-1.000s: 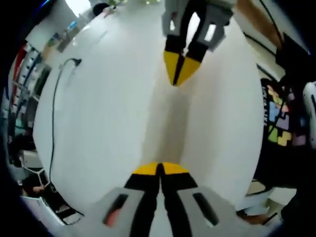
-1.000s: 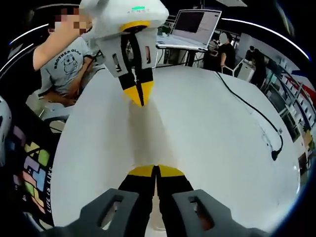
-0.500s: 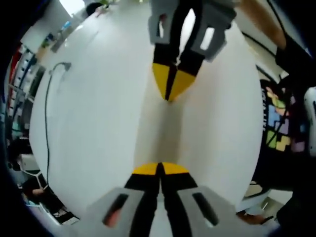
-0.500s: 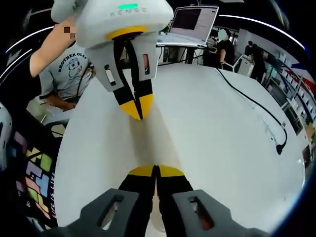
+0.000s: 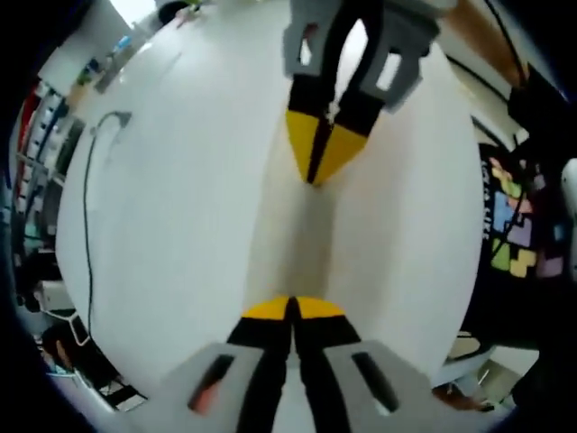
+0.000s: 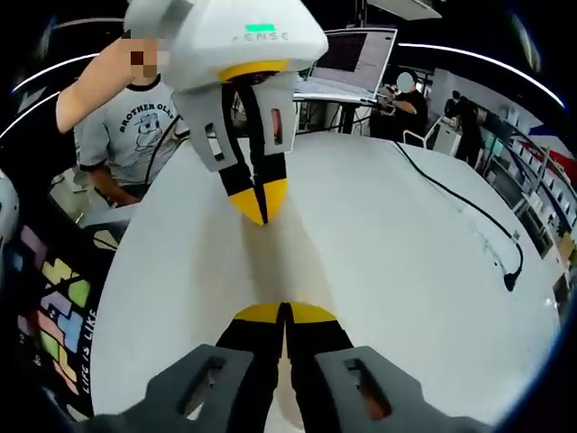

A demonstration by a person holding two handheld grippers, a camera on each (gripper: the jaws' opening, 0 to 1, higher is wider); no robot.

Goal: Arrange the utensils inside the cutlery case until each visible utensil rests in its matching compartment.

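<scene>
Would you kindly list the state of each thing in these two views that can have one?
Left gripper: jaws shut, holding nothing, above the table.
Right gripper: jaws shut, holding nothing, tips facing the left gripper's.
Table: white, bare where it shows between the grippers.
Black cable: lying loose across the table, its end free.
Laptop: lid open.
</scene>
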